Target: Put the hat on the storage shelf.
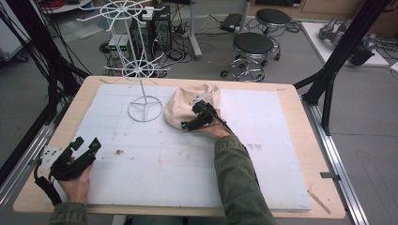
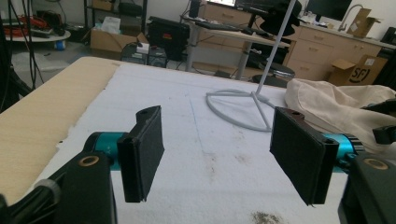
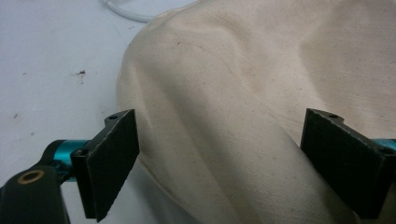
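Observation:
A cream cloth cap (image 1: 187, 105) lies crumpled on the white foam sheet (image 1: 263, 140) near the table's middle, beside the ring base of a white wire rack (image 1: 144, 108). My right gripper (image 1: 199, 116) hovers over the cap's near edge, open. In the right gripper view its jaws stand wide on either side of a fold of the cap (image 3: 224, 121), apart from the cloth. My left gripper (image 1: 83, 146) rests at the table's front left, open, with nothing between its fingers (image 2: 144, 154). The left gripper view has the rack base (image 2: 238, 105) and the cap (image 2: 336, 112) farther off.
The white wire rack's stem rises from its base to spoked hook rings (image 1: 136, 69) above the table's far edge. Bare wood table border (image 1: 300, 140) surrounds the foam. Stools (image 1: 253, 47) and cables stand on the floor beyond. A small dark speck (image 1: 118, 152) marks the foam.

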The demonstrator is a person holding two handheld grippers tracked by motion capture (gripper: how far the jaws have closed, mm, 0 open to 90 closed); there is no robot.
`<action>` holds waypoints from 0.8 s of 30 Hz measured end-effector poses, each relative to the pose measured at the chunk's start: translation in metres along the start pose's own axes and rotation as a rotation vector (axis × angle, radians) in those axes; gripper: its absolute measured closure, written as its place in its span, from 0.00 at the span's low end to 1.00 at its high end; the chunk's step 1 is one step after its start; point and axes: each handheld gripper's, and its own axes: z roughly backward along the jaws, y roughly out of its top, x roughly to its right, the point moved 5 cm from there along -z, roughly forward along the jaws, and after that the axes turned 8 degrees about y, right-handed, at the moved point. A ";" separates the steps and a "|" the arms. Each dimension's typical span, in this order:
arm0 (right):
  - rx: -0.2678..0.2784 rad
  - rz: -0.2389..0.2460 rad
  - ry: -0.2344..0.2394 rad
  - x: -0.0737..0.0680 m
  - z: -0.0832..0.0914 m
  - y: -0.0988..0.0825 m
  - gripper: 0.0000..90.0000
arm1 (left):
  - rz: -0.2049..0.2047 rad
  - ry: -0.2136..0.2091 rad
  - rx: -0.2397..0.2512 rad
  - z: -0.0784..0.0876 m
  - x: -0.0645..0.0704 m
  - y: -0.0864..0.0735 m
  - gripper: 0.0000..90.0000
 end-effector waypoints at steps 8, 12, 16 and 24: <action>-0.008 -0.002 -0.012 -0.001 -0.003 -0.002 0.15 | 0.001 -0.001 0.002 0.000 0.001 0.000 0.40; -0.021 0.005 0.003 0.001 -0.003 -0.005 0.18 | 0.002 -0.003 0.000 -0.001 0.001 0.000 0.40; -0.039 0.010 0.015 0.002 0.000 -0.008 0.23 | -0.001 -0.005 -0.001 -0.001 0.002 0.000 0.40; -0.136 0.067 -0.019 0.003 0.010 -0.015 0.44 | 0.002 -0.005 0.000 -0.002 0.002 0.000 0.40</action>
